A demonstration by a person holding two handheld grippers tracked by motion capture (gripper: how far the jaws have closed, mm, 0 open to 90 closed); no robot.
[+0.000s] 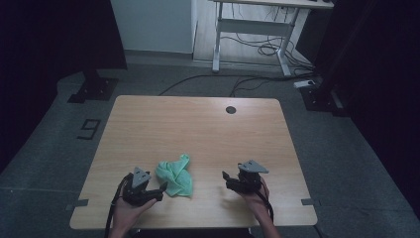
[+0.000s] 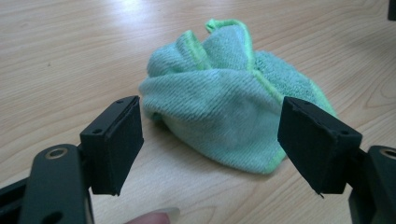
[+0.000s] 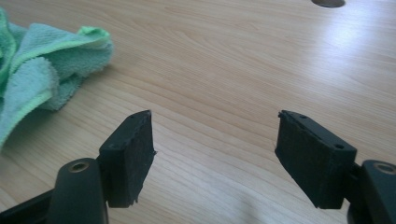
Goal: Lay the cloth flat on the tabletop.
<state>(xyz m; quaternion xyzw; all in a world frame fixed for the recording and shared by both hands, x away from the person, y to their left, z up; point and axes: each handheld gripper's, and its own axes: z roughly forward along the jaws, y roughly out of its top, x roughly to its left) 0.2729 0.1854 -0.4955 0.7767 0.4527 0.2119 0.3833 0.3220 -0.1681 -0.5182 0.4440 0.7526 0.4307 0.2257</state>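
Green cloth (image 1: 175,175) lies crumpled on the wooden tabletop (image 1: 198,129), near its front edge, left of centre. Left claw (image 2: 210,144) sits just beside the cloth w/ jaws spread wide, nothing gripped, cloth lying ahead of the pads. Right claw (image 3: 215,154) is well apart from it over bare wood, jaws wide & empty.

Fuzzy green terry cloth (image 2: 233,107) lies on smooth, slightly glossy wood-grain table (image 1: 198,124).

Overhead view, two close tool views; shared cloth (image 1: 175,176).
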